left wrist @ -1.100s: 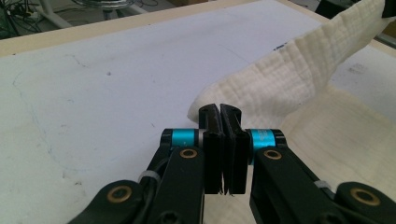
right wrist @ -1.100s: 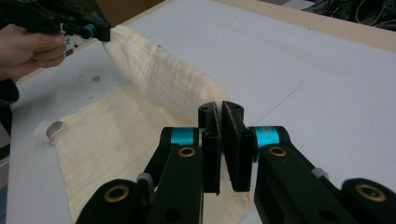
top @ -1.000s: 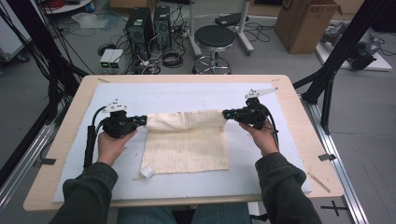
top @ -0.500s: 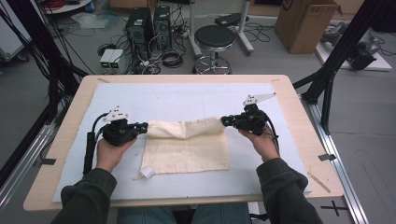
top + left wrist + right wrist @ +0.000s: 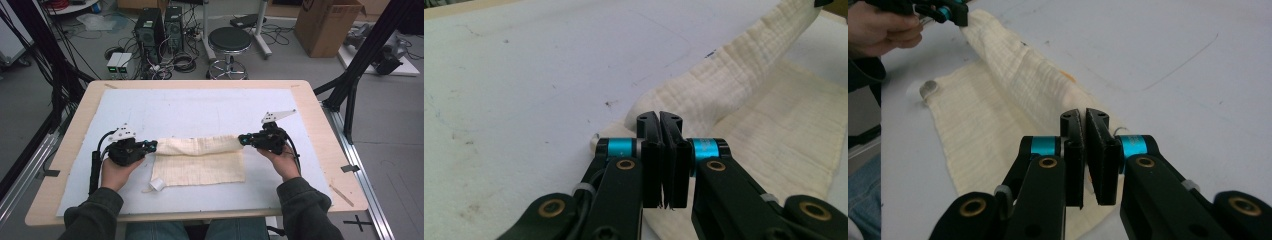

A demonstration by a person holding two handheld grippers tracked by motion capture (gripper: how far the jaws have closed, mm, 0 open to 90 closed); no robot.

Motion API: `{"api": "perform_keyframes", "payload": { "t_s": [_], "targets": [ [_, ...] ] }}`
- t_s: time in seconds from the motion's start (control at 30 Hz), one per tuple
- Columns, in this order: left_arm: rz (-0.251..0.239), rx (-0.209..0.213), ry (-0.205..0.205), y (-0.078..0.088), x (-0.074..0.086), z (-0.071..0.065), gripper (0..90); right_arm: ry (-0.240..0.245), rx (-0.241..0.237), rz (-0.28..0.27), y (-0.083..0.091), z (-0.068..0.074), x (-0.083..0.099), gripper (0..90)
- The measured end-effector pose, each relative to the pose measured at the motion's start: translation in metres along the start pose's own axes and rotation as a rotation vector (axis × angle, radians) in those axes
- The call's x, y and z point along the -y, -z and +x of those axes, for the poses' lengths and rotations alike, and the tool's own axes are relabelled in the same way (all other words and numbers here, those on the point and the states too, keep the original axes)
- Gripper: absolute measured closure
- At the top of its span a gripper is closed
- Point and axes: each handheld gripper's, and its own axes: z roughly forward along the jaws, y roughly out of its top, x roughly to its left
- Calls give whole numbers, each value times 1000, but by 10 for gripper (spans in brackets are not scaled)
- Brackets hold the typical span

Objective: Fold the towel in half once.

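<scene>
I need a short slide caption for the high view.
Two hand-held grippers pinch the far corners of a cream cloth on the white table mat.

Left gripper (image 5: 150,146) and right gripper (image 5: 243,140) — black bodies, each topped by a grey three-cornered plate, lower centre of frame. Fingers (image 5: 651,150) are flat black pads on links with cyan collars and brass-coloured pivot screws. Black cable trails lower left. Sleeves (image 5: 95,217) — dark grey-green; blue jeans at bottom edge.

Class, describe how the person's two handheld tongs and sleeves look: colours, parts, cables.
Both tongs, left and right, are black with turquoise bands at the jaw pivots and brass-coloured rivets. Each carries a pale grey three-cornered plate on top and trails a black cable. The sleeves are dark grey-green.
</scene>
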Motion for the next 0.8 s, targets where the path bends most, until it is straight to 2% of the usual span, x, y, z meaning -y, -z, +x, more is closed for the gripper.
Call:
{"api": "perform_keyframes", "payload": {
  "t_s": [0.1,0.2,0.5,0.7,0.8],
  "targets": [
    [3,12,-1,1,4,-1,874,2,-3,0,0,2,4,859],
    [30,16,-33,1,5,-4,874,-4,-8,3,0,4,10,859],
    [50,26,-65,4,7,-13,874,-3,-21,23,-2,10,24,859],
    [74,29,-38,6,21,-14,873,-6,-23,40,-3,11,32,859],
    [83,37,-41,7,25,-14,873,-2,-24,46,-4,13,35,858]
  ]
}}
